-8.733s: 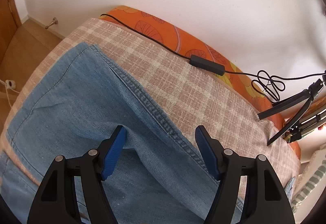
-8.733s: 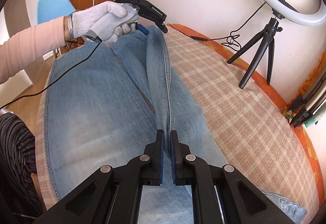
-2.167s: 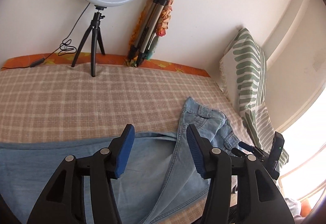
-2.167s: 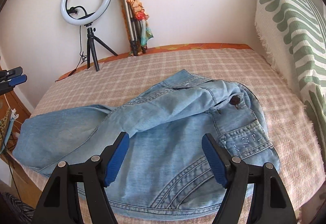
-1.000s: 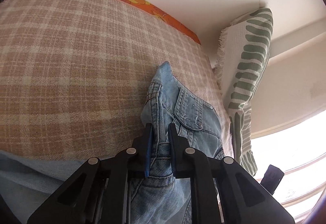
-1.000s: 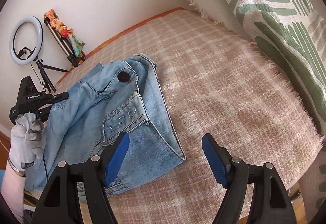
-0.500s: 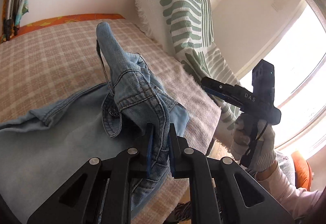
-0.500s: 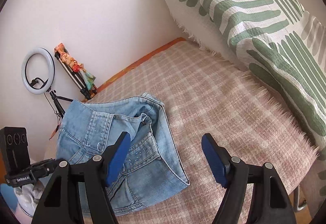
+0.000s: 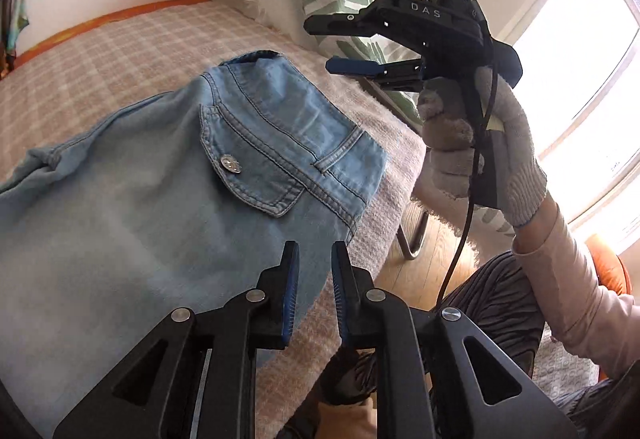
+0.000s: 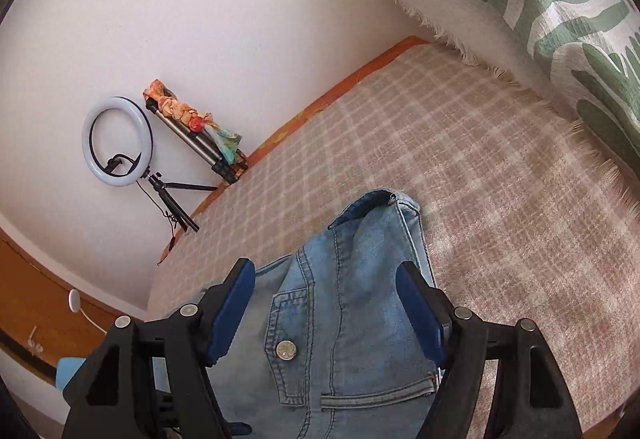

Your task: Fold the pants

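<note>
**Waistband laid over, both grippers off the denim**

At the bed's [image 9: 120, 51] near edge, filling the lower left of the left wrist view, the pants [image 9: 160, 199] lie with their buttoned waist doubled over flat. The left gripper [image 9: 314, 275], jaws just parted a sliver with nothing between them, has let go so the fold stays put. The right gripper [image 10: 326, 303] hangs wide apart above the waistband, apparently ready to smooth or take a fresh hold.
</note>
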The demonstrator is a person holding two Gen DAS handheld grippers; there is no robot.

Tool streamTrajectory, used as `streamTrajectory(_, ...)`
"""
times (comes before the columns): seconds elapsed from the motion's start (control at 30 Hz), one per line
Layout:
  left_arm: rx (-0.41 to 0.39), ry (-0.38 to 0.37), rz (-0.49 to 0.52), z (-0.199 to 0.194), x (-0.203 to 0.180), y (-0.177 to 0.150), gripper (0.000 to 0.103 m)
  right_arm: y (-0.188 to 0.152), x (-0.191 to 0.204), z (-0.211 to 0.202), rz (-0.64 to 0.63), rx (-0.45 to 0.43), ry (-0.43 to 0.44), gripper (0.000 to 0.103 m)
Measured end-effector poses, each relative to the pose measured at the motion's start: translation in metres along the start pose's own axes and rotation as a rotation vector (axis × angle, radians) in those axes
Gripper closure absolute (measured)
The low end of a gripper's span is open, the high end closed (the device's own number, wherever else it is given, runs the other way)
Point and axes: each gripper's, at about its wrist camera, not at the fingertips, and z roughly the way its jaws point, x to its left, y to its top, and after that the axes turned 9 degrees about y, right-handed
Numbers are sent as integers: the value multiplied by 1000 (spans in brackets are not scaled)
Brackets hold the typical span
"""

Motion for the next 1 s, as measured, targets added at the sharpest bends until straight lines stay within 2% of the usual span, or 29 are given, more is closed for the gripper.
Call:
streamTrajectory(0.1,-65,82,-58,-34,32,-6,88,10,-10,12,-57,22,-103,26)
streamTrajectory(0.3,-99,341,-170,-69,100,-50,88,35,-34,51,-77,87,-118,26)
streamTrajectory(0.43,-101,396,-304,-78,148,-79,88,44,-38,81,-108,176,-102,21)
streamTrajectory(0.57,-92,376,-392,-77,173,-90,88,44,-42,98,-104,208,-63,21)
streamTrajectory(0.6,-93,379,-400,-78,175,-93,88,42,-42,101,-98,207,-49,24)
streamTrajectory(0.67,-90,378,-408,-78,176,-94,88,39,-40,101,-97,204,-19,37)
streamTrajectory(0.73,-86,377,-405,-77,175,-93,88,35,-33,96,-97,195,16,73)
streamTrajectory(0.9,-94,403,-393,-80,171,-90,88,33,-12,64,-169,89,-55,82)
streamTrajectory(0.97,-99,418,-402,-82,172,-91,88,34,-13,66,-185,95,-128,81)
streamTrajectory(1.0,-101,416,-413,-83,174,-92,88,32,-10,74,-214,123,-169,78)
